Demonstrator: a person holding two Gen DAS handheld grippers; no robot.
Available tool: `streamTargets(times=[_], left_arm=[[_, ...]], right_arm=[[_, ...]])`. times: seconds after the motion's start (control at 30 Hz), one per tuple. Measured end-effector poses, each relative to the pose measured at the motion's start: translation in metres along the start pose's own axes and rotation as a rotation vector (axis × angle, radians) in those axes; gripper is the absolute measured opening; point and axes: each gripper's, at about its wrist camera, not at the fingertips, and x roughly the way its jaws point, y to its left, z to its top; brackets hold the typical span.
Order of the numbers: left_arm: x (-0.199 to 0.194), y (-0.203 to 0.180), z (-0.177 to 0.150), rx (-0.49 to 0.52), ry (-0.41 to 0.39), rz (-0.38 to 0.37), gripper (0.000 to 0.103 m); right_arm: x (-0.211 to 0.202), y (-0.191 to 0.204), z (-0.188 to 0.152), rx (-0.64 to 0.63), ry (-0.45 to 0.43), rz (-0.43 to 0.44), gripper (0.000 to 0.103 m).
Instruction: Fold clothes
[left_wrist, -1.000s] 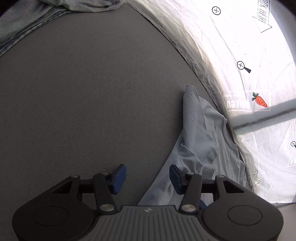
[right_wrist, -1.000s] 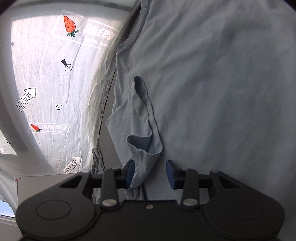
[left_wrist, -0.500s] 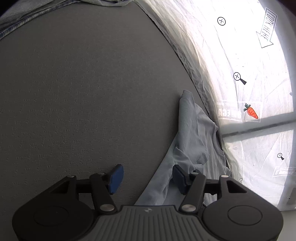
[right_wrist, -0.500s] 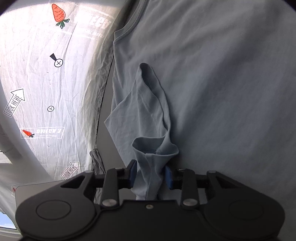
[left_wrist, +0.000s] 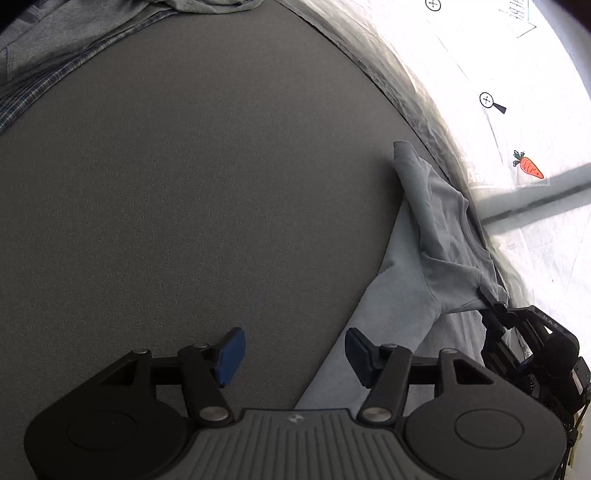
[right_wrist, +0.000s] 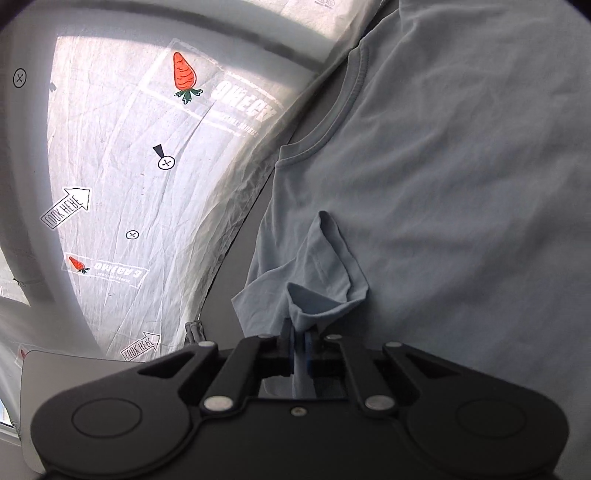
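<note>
One pale blue T-shirt (right_wrist: 461, 206) spread flat on the grey counter (left_wrist: 207, 192), collar toward the white printed sheet (right_wrist: 122, 177) at the counter's edge. Right tongs (right_wrist: 300, 341) pinched tight on one sleeve (right_wrist: 314, 280), lifting it into a bunched fold over the shirt's body. Left tongs (left_wrist: 293, 354) standing apart and empty, one pad over bare counter, the other over the shirt's edge. Heap of other clothes (left_wrist: 74, 48) at the far corner, number unclear. Two carrot prints on the sheet.
</note>
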Motion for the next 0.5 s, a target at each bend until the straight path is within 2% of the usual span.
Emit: streamTargets(times=[0.23,0.37,0.5], left_arm=[[-0.018,-0.002,-0.045,0.033,0.026,0.07,0.061],[-0.025,0.001,-0.062,0.035,0.036,0.103,0.062],[-0.031,0.006,-0.071,0.021,0.036,0.109,0.062]], right_arm=[[-0.02,-0.02,0.025,-0.061,-0.005,-0.038,0.005],[-0.027,-0.034,0.037,-0.06,-0.018,-0.075,0.006],[-0.029,-0.044,0.041,-0.076,0.012,-0.141,0.009]])
